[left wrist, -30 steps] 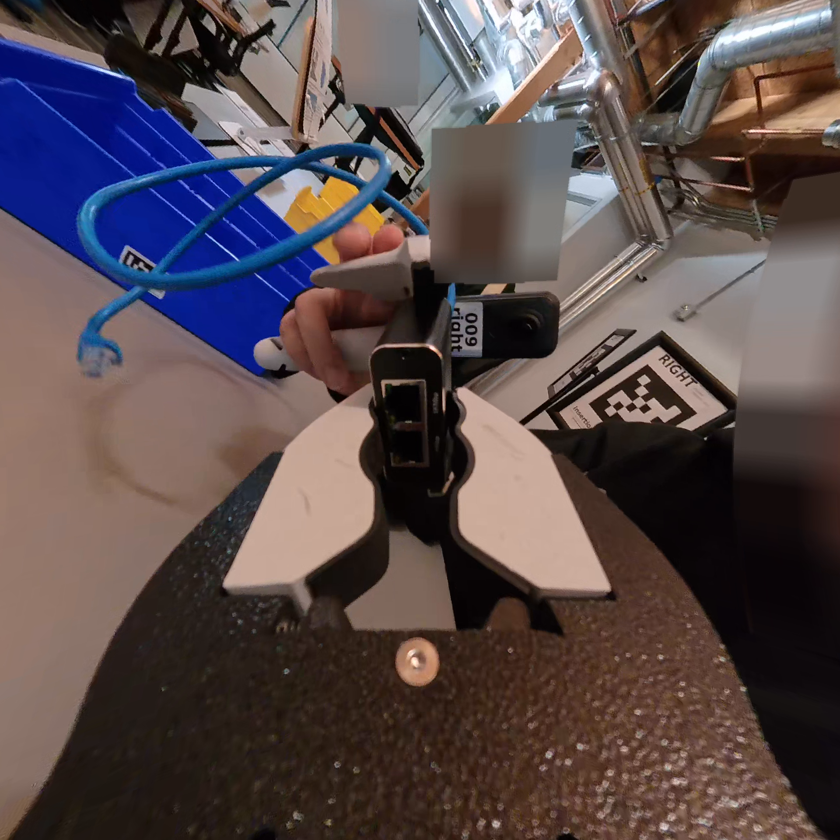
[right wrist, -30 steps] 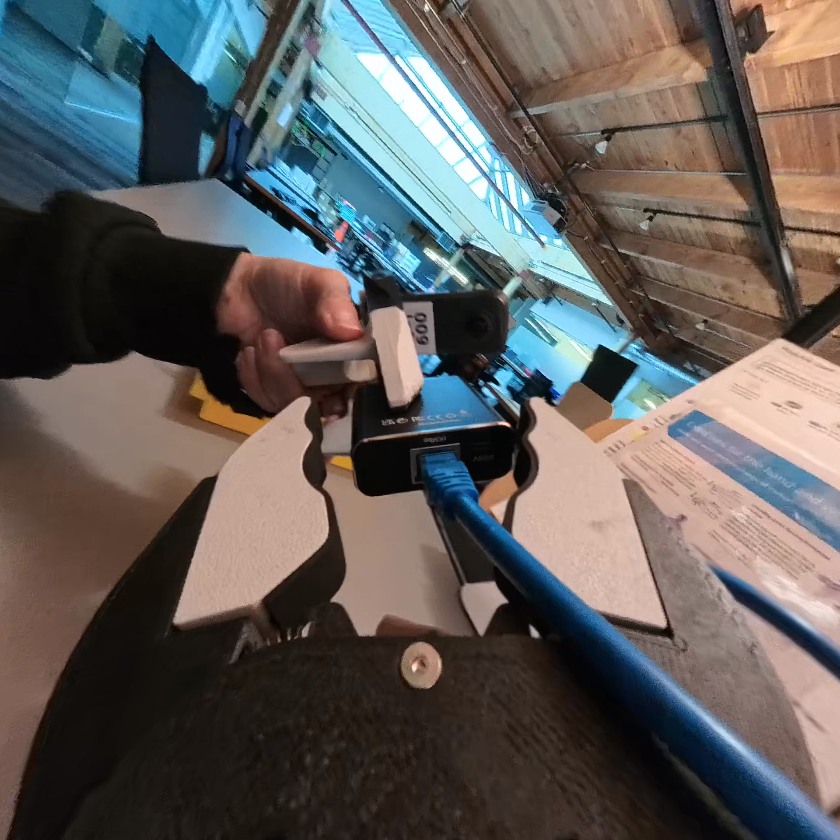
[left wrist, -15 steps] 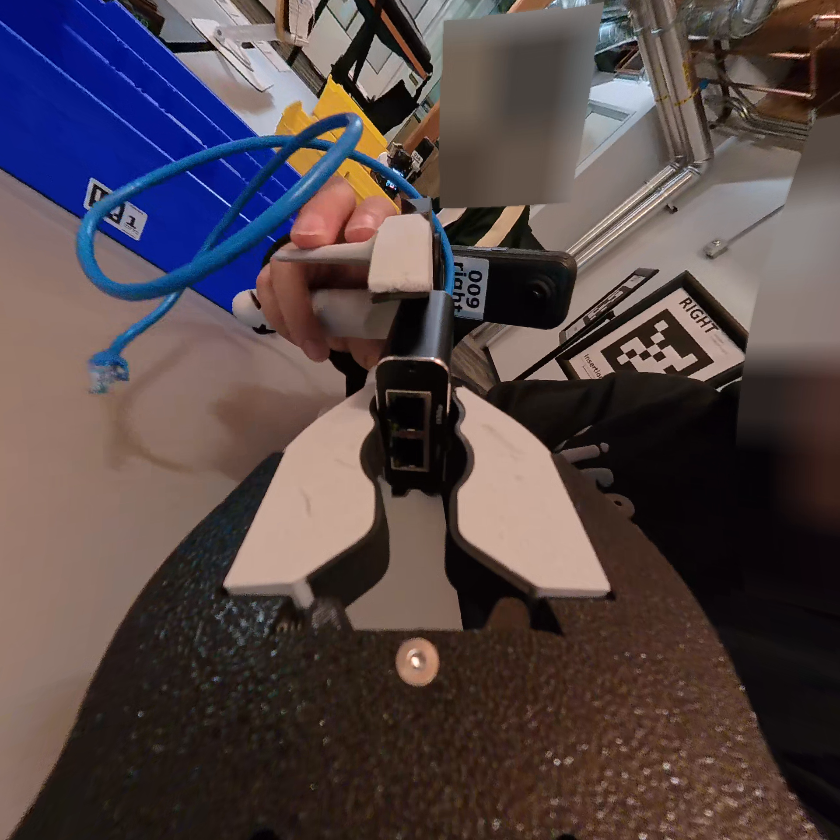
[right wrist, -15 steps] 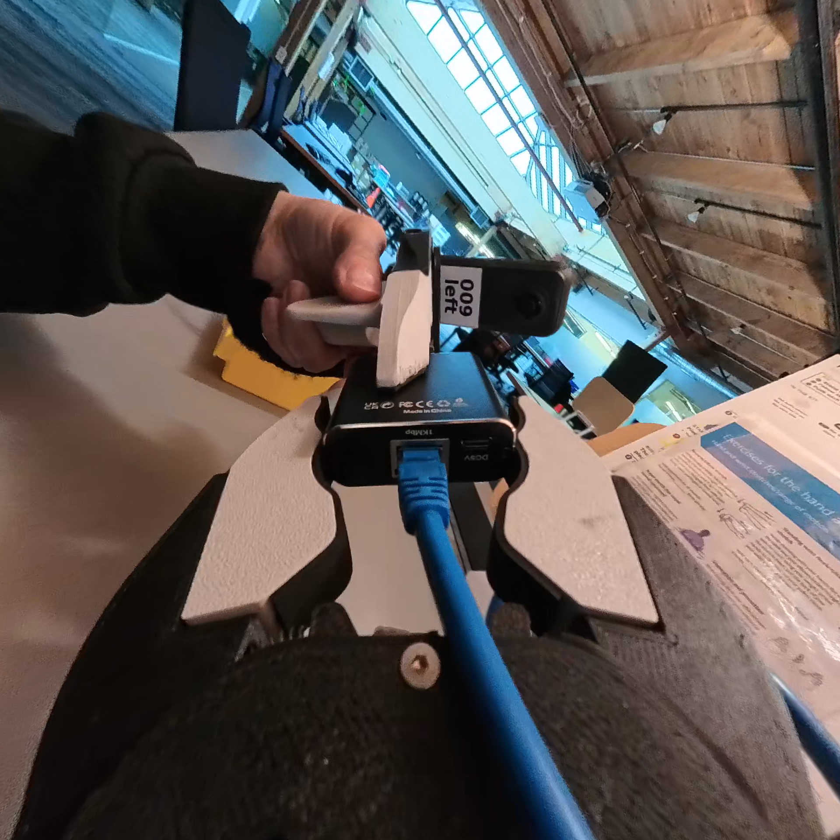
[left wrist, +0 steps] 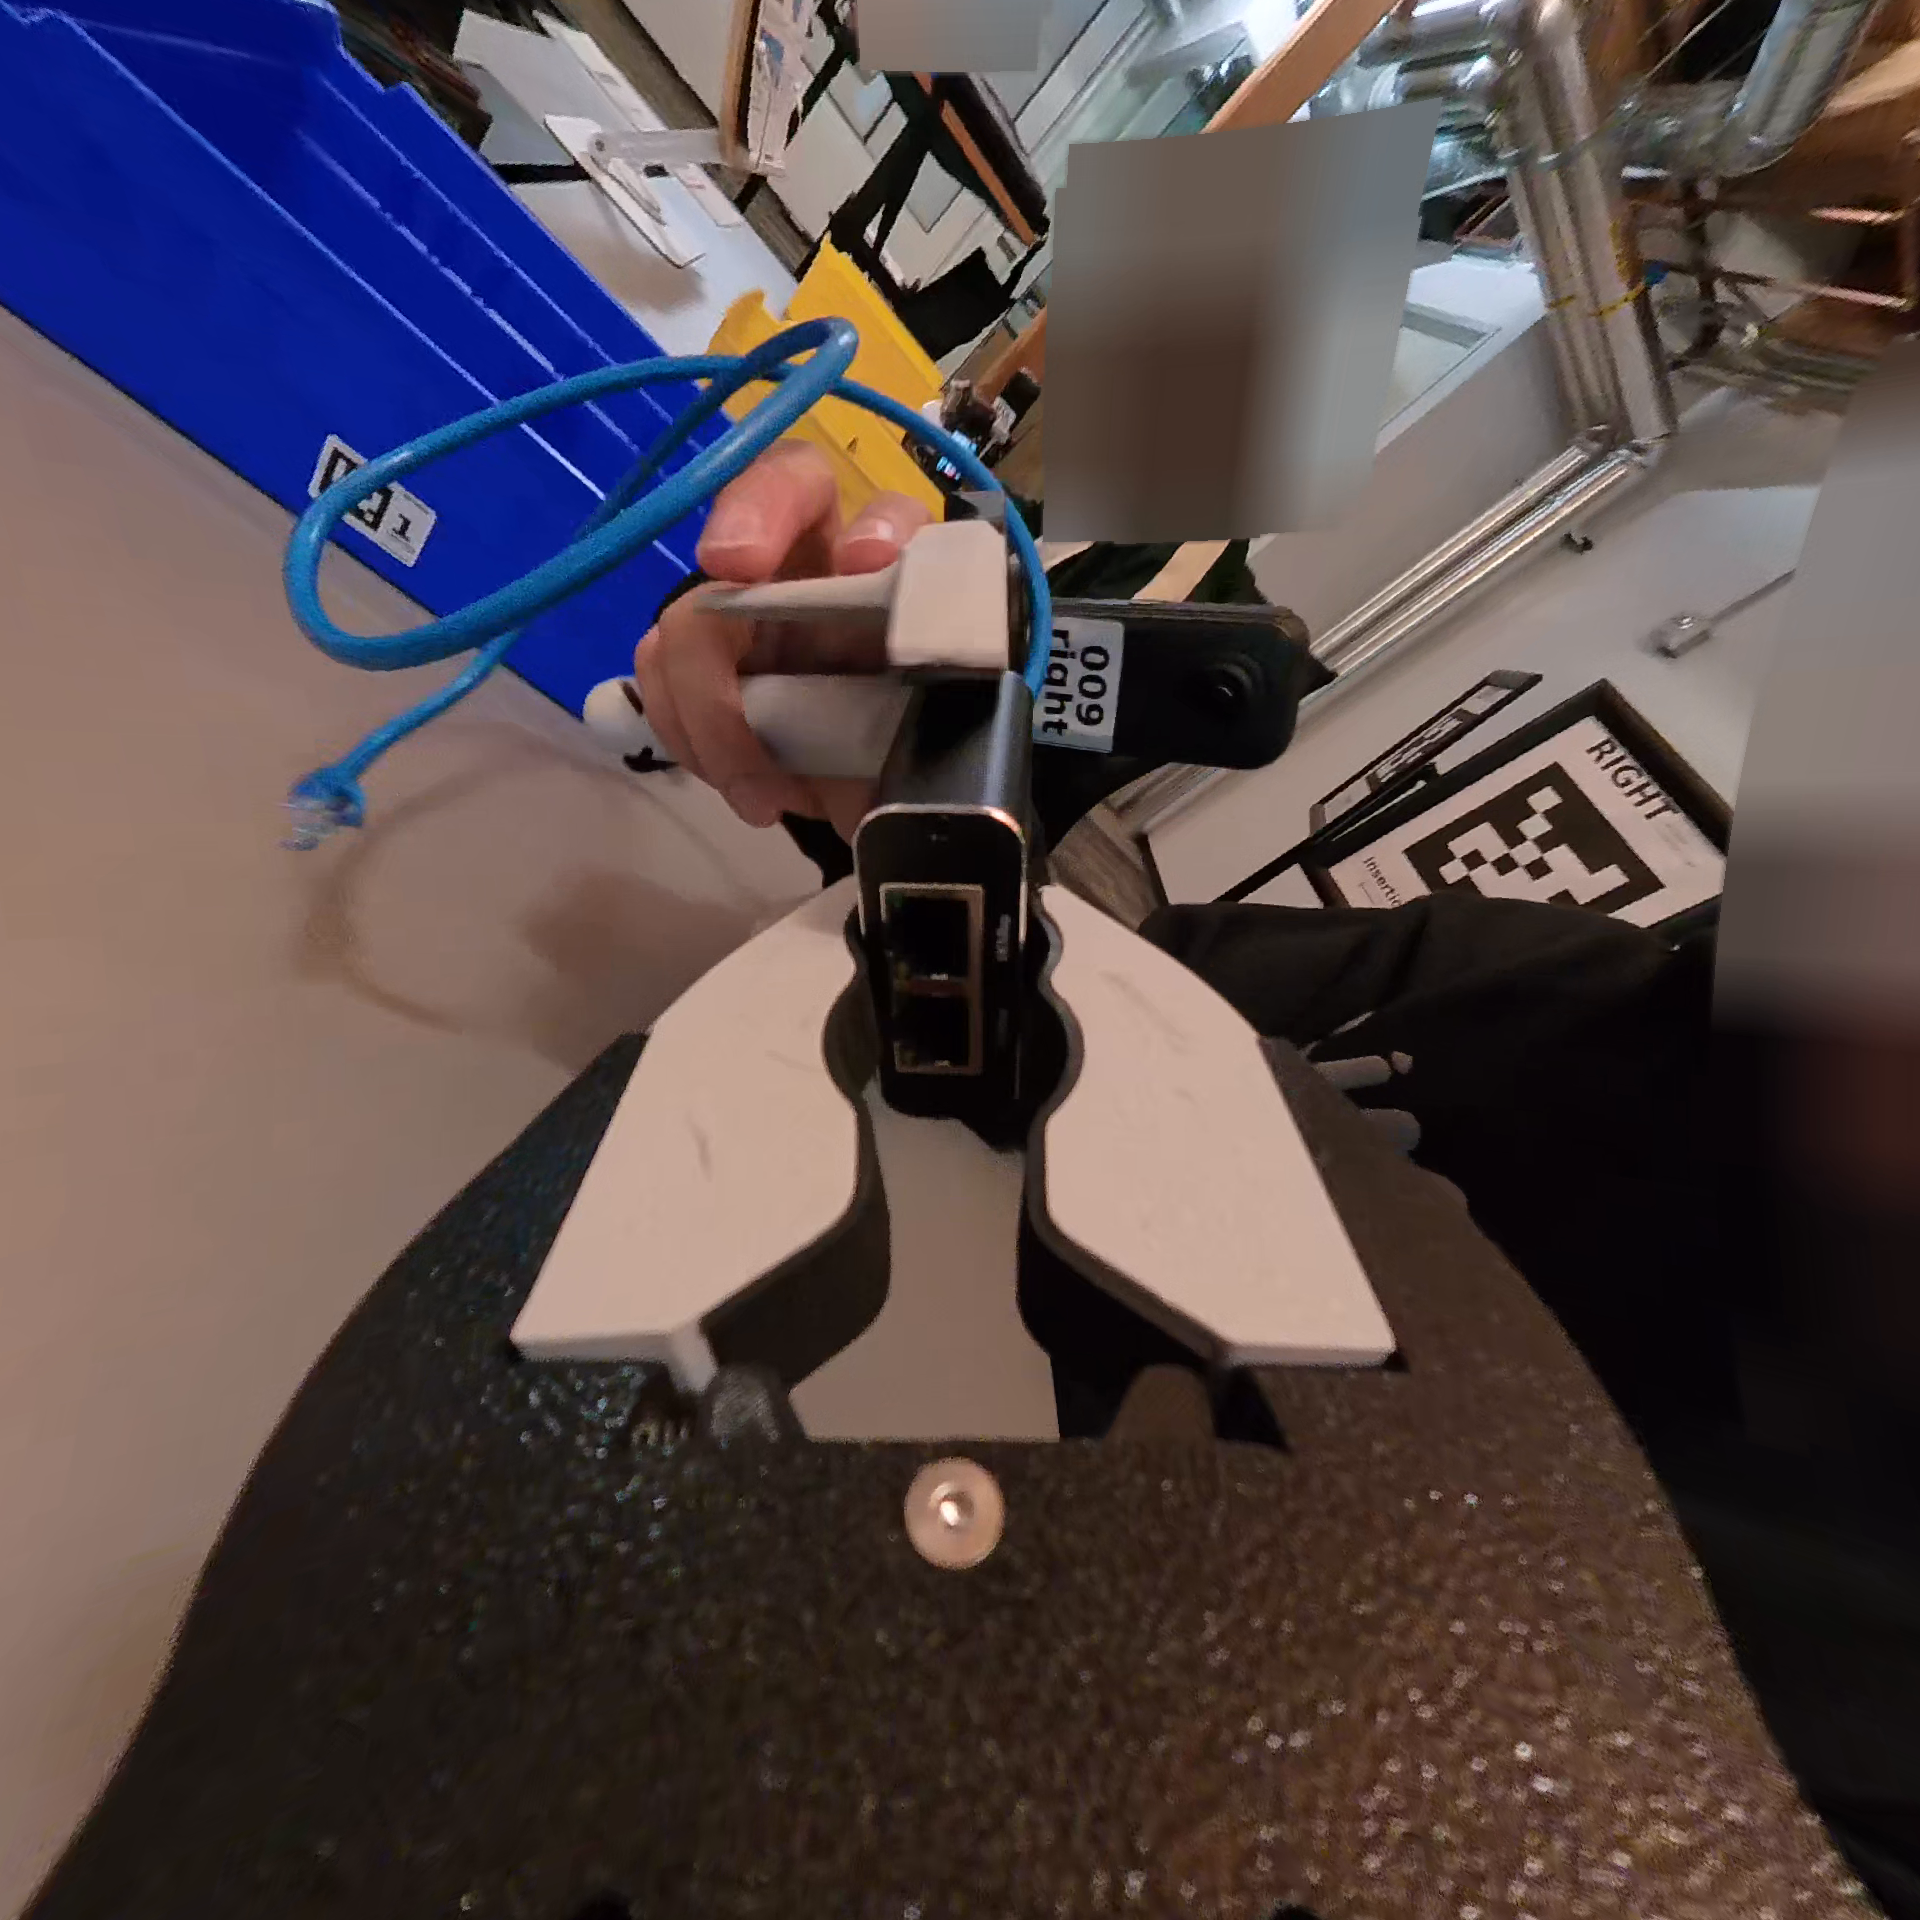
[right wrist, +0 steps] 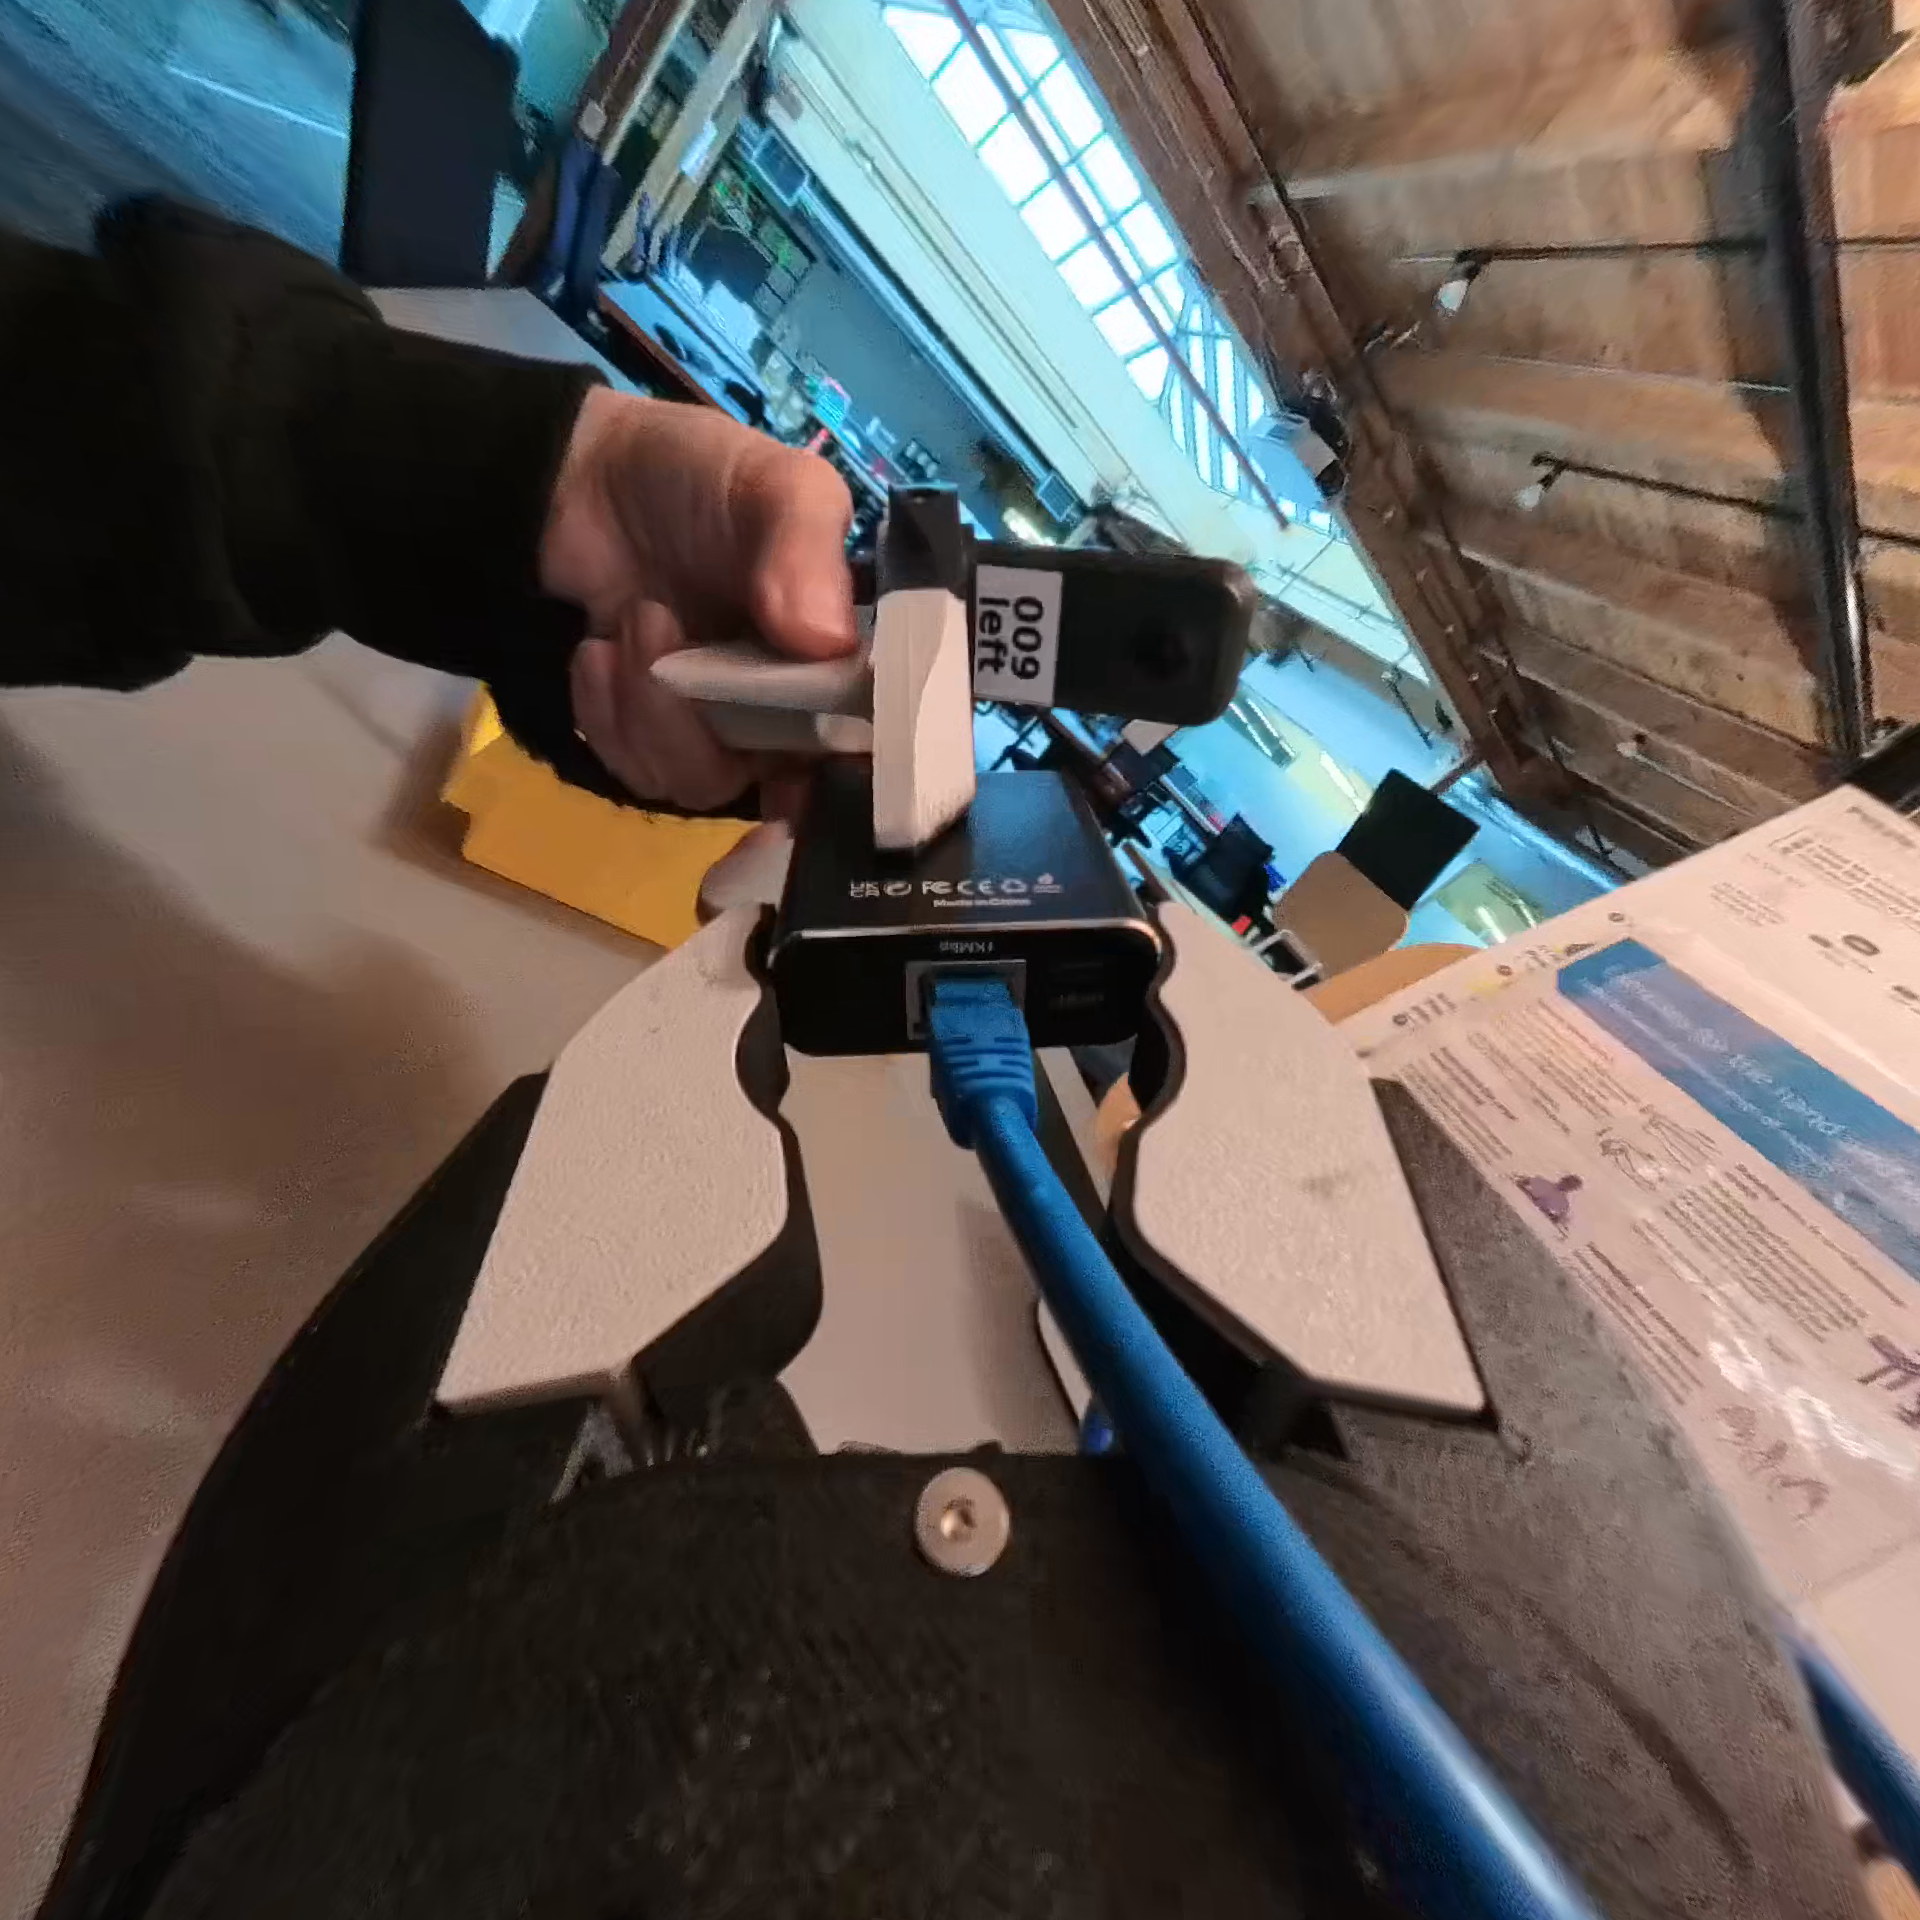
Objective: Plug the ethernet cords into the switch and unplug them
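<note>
Switch [left wrist: 951, 935] clamped by left tool [left wrist: 951, 1023]; blue cord [right wrist: 1143, 1278] plugged in.

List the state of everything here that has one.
left gripper, shut on the switch, across its flat faces.
right gripper, shut on the switch's narrow sides.
switch, held between both grippers.
blue ethernet cord, one end plugged into the switch.
free plug, dangling, unplugged.
two ports facing the left gripper, empty.
</note>
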A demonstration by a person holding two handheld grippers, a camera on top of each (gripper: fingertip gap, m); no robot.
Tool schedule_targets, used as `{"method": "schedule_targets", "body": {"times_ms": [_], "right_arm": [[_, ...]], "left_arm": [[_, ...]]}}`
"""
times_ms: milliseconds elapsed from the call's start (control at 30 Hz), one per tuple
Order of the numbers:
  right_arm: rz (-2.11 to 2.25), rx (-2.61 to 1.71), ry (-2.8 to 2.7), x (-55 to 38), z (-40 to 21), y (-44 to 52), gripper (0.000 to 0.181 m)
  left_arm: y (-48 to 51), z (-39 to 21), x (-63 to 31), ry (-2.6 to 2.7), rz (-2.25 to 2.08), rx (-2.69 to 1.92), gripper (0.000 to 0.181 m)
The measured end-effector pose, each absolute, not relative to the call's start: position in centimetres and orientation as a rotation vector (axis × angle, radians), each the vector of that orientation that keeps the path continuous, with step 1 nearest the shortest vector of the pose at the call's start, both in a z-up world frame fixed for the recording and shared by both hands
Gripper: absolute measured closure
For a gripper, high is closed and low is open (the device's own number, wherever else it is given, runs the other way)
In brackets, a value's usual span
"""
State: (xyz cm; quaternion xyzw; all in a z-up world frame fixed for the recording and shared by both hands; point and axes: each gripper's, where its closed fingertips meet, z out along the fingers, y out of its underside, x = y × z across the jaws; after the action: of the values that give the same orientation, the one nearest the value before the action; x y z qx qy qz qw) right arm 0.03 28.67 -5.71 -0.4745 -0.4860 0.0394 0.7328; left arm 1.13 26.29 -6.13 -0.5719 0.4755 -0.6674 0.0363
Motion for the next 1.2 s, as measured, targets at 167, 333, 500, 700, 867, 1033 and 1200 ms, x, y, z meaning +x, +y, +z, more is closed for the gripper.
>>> {"method": "schedule_targets", "body": {"times_ms": [167,333,500,700,867,1033,1200], "right_arm": [[0.088,-1.065,-1.064,0.2,-5.8,28.9,0.118],[0.169,-1.106,-0.957,0.1,-5.9,29.8,0.117],[0.328,-1.145,-0.851,-0.1,-5.4,29.8,0.115],[0.407,-1.214,-0.759,0.4,-5.2,30.5,0.115],[0.714,-1.245,-0.541,3.0,-4.0,30.9,0.115],[1.063,-1.245,-0.443,4.0,-3.3,30.2,0.115],[1.249,-1.227,-0.509,1.9,-2.5,28.5,0.115]], "left_arm": [[26.3,-6.2,1.2,1.450,-2.041,-1.766,0.157],[27.4,-6.3,1.3,1.374,-2.069,-1.786,0.157],[27.8,-6.3,1.6,1.327,-2.087,-1.784,0.157],[28.6,-5.9,1.9,1.268,-2.043,-1.751,0.153],[31.0,-4.3,2.3,1.312,-1.525,-1.449,0.135],[30.1,-1.0,0.7,1.334,-0.845,-0.825,0.112],[29.1,-2.9,2.4,1.434,-0.334,-0.523,0.128]]}}
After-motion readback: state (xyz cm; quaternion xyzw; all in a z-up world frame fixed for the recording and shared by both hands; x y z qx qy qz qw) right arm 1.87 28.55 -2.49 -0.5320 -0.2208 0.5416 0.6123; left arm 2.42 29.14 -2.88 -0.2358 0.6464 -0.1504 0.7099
